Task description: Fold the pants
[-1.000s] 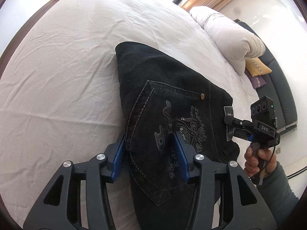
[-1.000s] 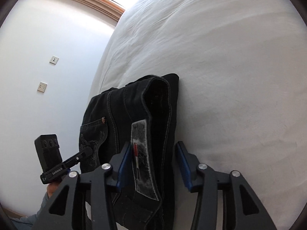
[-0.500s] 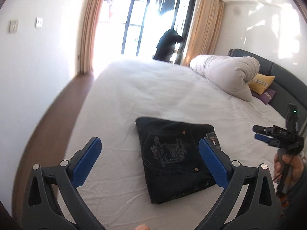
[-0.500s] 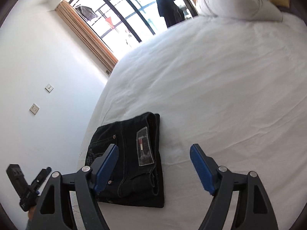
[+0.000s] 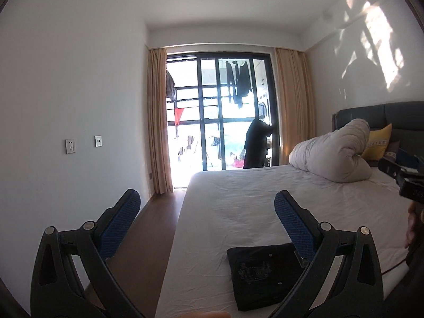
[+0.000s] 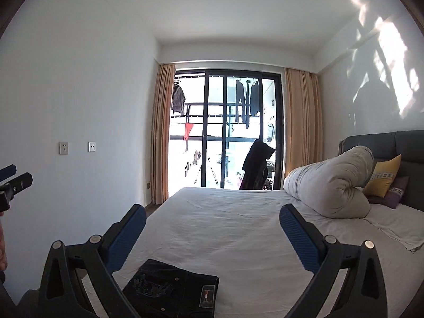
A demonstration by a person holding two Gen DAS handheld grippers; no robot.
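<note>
On the white bed (image 5: 238, 206) lie folded black pants (image 5: 265, 275); left fingers (image 5: 120, 222) spread empty, right fingers (image 6: 299, 235) opening, empty

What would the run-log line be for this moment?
pants: folded, lying on bed | left claw: open, empty | right claw: opening, empty | both raised clear of pants

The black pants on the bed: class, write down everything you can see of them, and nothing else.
The black pants lie folded into a flat, compact rectangle on the white bed sheet, near the bed's near edge. The fabric looks like dark denim with pale stitching. A back pocket faces up, bearing a pale embroidered design and small metal rivets. In the right wrist view a rectangular waistband patch with a red mark shows. Nothing touches them but the sheet; no hand-held gripper holds them.
</note>
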